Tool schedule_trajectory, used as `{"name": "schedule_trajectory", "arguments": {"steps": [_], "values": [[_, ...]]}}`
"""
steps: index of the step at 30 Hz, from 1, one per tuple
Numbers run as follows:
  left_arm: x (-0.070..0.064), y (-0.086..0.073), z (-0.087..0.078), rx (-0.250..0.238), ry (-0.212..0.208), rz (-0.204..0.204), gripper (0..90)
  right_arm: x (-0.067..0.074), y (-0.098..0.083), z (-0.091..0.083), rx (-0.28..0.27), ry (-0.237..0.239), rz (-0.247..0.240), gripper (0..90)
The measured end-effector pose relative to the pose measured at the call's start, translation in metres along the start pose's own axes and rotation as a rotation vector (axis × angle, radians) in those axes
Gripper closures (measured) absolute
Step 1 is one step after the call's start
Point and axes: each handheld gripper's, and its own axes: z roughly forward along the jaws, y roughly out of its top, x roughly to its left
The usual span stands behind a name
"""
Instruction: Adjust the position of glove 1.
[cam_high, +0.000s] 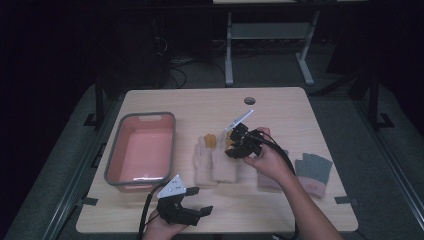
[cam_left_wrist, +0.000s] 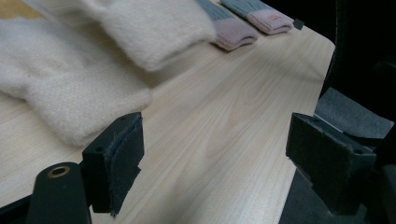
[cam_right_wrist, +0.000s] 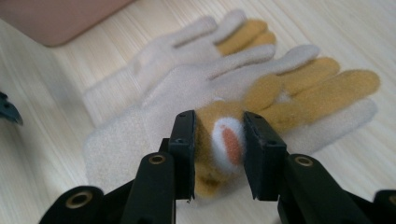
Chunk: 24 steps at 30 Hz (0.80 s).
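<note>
Nearest the person, the left gripper (cam_high: 192, 202) is resting low over the front edge of the surface (cam_high: 280, 210), its jaws spread wide with nothing but bare wood between them, apparently waiting its turn. Farther in, the right gripper (cam_right_wrist: 218, 154) is pinching the mustard-and-white thumb part of the upper cream glove (cam_right_wrist: 196, 112), jaws pressed on the fabric from both sides, likely so the glove can be lifted clear of the second cream glove (cam_right_wrist: 154, 65) lying just beside it and partly beneath. To the right of the person's hand, a grey glove (cam_high: 314, 172) is lying near the surface's right edge. Off to the left, the pink bin (cam_high: 141, 150) is sitting open and empty, a likely destination, with a bare strip of surface between it and the gloves.
</note>
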Motion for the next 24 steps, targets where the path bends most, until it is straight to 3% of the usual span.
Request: {"name": "schedule_trajectory", "arguments": {"steps": [11, 24], "values": [[0.0, 0.0, -0.001, -0.002, -0.002, 0.001, 19.3, 0.008, 0.029, 0.02, -0.006, 0.044, -0.039, 66.6], [0.001, 0.0, -0.003, -0.005, -0.002, 0.005, 19.3, 0.01, 0.04, 0.045, 0.025, 0.078, -0.055, 66.4]]}}
